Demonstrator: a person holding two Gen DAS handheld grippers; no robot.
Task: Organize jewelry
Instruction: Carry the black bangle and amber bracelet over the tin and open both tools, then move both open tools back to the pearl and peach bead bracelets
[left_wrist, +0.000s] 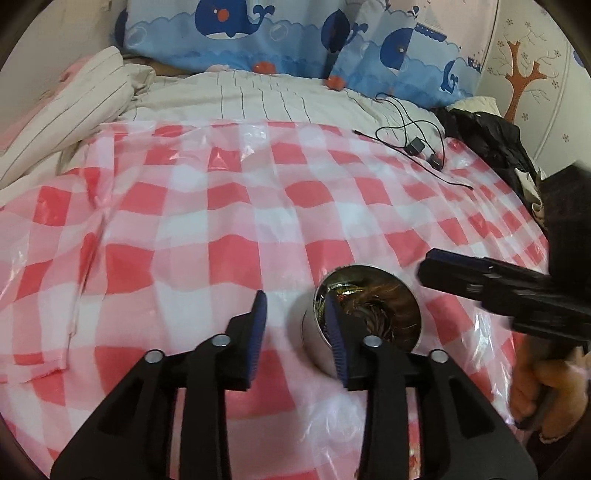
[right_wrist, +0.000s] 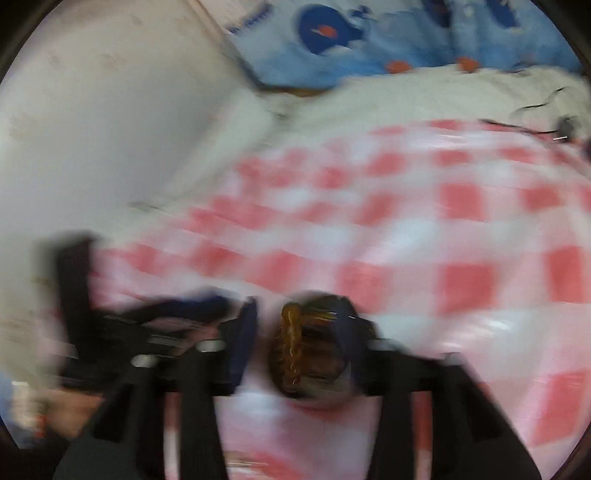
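Note:
A shiny round metal tin (left_wrist: 369, 314) stands on the pink-and-white checked plastic sheet (left_wrist: 221, 221). Brown and gold jewelry (left_wrist: 376, 299) lies inside it. My left gripper (left_wrist: 297, 308) is open and empty, with its right finger in front of the tin's left rim. My right gripper (left_wrist: 480, 273) comes in from the right, just right of the tin. The right wrist view is blurred by motion. There my right gripper (right_wrist: 295, 314) is open above the tin (right_wrist: 314, 354), with a brown beaded piece (right_wrist: 291, 336) between its fingers; I cannot tell whether it touches them.
Striped bedding (left_wrist: 240, 96) and whale-print pillows (left_wrist: 277, 33) lie behind the sheet. A black cable with a small charger (left_wrist: 413, 146) lies at the far right. Dark clothing (left_wrist: 487, 140) is piled against the right wall.

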